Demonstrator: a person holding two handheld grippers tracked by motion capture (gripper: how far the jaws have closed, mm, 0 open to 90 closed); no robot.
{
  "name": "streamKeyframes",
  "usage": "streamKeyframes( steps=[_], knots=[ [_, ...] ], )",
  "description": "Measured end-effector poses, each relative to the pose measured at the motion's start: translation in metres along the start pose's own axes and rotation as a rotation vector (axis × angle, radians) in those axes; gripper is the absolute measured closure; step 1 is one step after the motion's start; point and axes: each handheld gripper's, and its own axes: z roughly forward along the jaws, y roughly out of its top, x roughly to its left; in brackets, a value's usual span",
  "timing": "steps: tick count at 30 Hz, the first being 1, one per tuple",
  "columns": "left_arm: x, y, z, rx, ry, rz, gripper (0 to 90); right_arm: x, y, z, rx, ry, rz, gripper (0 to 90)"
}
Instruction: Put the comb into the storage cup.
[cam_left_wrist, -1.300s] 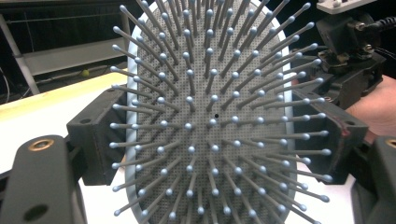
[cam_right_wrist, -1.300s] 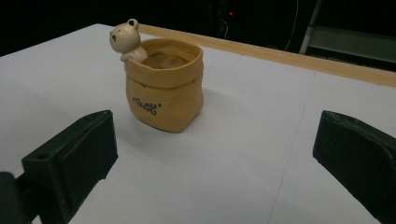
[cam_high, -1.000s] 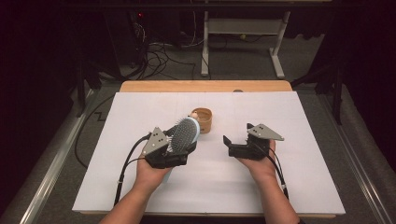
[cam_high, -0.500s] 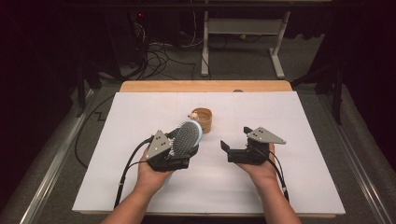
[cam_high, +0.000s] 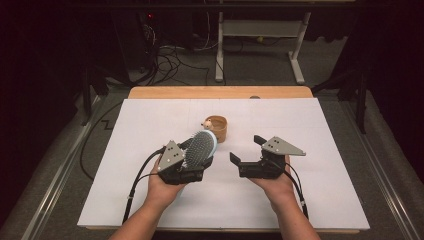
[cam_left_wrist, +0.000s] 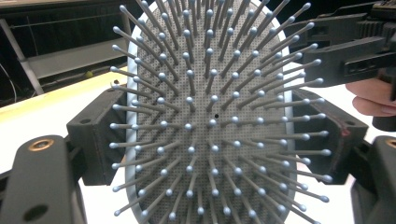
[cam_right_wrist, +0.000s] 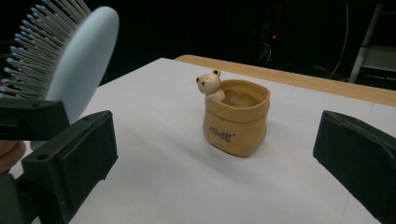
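Blue hairbrush (cam_high: 201, 147) between left hand-held gripper (cam_high: 187, 162) jaws

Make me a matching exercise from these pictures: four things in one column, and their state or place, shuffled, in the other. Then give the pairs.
Things:
1. hairbrush
2. bear pot
3. right gripper
4. left gripper

States:
A. jaws open, nothing between them
B. stands on the white table past both grippers
C. clamped across its head, bristles toward that gripper's camera
D. shut on the brush head

Pairs: 1-C, 2-B, 3-A, 4-D
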Motion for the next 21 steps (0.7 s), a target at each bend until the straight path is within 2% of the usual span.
streamKeyframes(
  steps=[21],
  knots=[
    [-0.003,-0.001,0.003,0.005,0.005,0.001,20.1,0.018,0.011,-0.004,-0.031,0.087,0.008,0.8]
  ],
)
